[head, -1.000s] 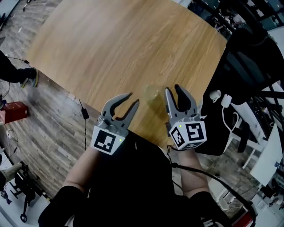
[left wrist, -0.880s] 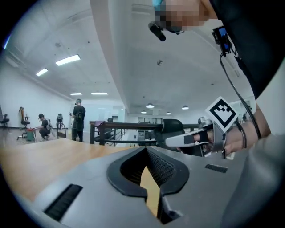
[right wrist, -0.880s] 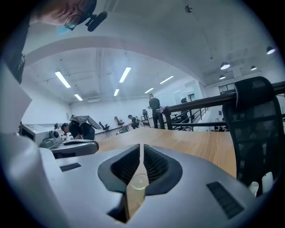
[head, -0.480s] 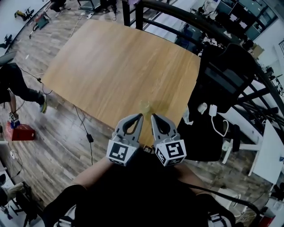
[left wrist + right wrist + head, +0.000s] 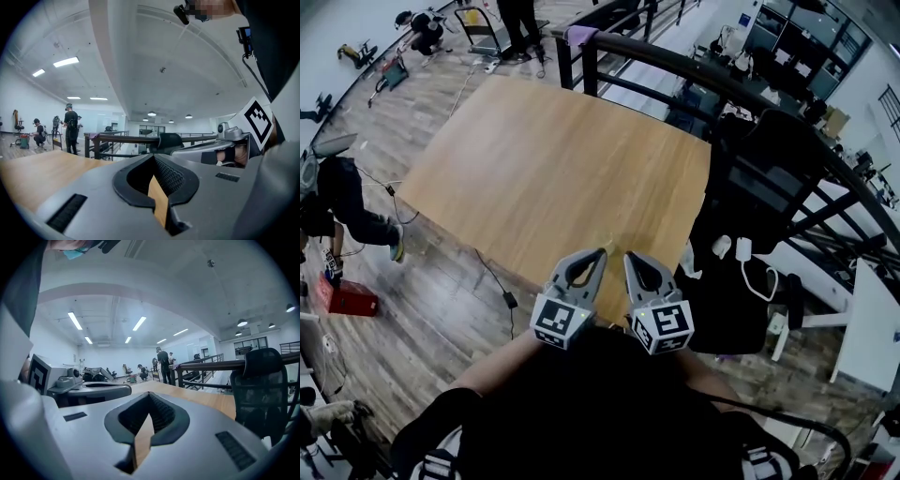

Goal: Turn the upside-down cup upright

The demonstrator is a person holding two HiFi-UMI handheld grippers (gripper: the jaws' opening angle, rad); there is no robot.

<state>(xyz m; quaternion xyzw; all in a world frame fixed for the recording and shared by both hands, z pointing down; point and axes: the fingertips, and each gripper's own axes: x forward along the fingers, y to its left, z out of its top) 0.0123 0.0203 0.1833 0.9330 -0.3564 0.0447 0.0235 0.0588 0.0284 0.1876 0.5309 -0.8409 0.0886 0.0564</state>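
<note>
Hovering shut and empty, left gripper (image 5: 599,253) and right gripper (image 5: 630,256) sit side by side. Cup (image 5: 614,244) (faint, orientation unclear) seems just past their tips, near table (image 5: 544,159) edge; a nudge could knock it off. Chair (image 5: 759,178) to the right, railing (image 5: 675,58) beyond; nothing blocks the reach.

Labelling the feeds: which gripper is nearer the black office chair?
The right gripper: the black office chair stands on its side of the table; the left gripper is toward the wooden floor.
</note>
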